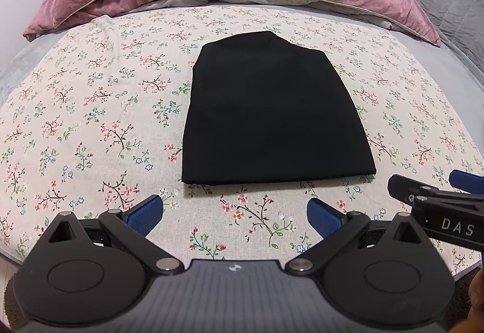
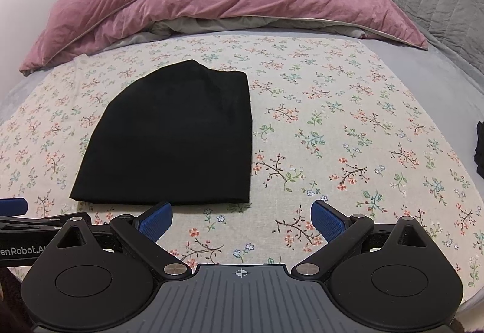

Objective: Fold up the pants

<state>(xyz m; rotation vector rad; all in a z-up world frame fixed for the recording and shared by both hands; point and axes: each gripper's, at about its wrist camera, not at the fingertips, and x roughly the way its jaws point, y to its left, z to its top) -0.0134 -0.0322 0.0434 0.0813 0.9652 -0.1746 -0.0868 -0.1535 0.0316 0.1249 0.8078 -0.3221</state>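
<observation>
Black pants (image 1: 272, 112) lie folded compact on the floral bedsheet (image 1: 90, 109); left claw (image 1: 235, 213) and right claw (image 2: 242, 219) both released, empty, near edge; folding judged finished, next only withdrawal.
</observation>
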